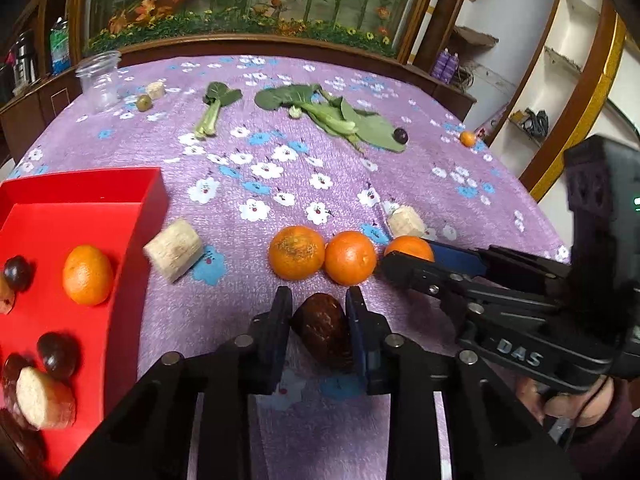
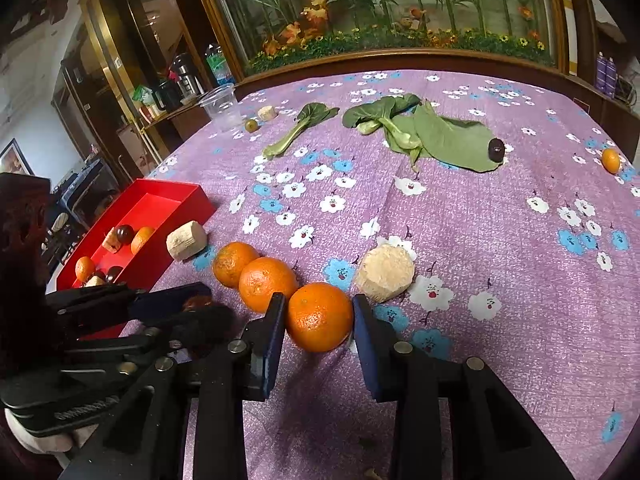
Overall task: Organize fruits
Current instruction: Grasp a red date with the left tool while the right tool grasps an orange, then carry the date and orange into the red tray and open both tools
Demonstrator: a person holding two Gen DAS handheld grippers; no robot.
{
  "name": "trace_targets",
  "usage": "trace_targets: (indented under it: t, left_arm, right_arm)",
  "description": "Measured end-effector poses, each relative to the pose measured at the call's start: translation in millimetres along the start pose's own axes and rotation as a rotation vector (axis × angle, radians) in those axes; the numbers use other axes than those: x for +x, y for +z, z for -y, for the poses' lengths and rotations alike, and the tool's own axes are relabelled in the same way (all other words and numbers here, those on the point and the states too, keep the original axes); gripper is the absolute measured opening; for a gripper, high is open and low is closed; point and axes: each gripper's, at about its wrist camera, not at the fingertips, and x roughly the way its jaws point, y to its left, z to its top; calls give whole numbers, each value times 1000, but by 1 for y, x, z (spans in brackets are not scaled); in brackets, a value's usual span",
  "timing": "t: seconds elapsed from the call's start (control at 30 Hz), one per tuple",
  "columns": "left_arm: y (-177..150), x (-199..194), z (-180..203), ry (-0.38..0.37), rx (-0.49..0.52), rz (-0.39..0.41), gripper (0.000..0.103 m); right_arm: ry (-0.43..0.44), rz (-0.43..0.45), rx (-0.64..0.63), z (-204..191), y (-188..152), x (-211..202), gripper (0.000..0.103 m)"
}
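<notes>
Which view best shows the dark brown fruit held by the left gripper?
The left wrist view: the dark brown oval fruit sits centred between the left gripper pads. In the right wrist view only a sliver of it shows behind that gripper's fingers.

Both wrist cameras sit low and close, facing across the table [image 1: 320,184]; each catches the oranges [image 1: 350,257].

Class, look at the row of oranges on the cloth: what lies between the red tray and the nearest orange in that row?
A pale cut chunk lies on the purple cloth between the red tray and the leftmost orange; both wrist views show it.
</notes>
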Motion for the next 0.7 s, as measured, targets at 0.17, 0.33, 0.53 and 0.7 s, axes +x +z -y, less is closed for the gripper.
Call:
trace_targets:
  t: [0.17, 0.33, 0.53, 0.7]
  left_arm:
    - [-12, -29, -4, 8, -22, 46, 26]
    - [-24, -39, -15, 9, -44, 31, 26]
    - [-35, -33, -7, 18, -8, 1, 26]
    - [-38, -20, -4, 27, -8, -34, 30]
  right_arm:
    - [-4, 25, 22, 2, -2, -6, 36]
    - [-32, 31, 46, 2, -7, -15, 36]
    - [-23, 48, 47, -10, -16, -38, 36]
    - [-28, 45, 12, -26, -23, -50, 36]
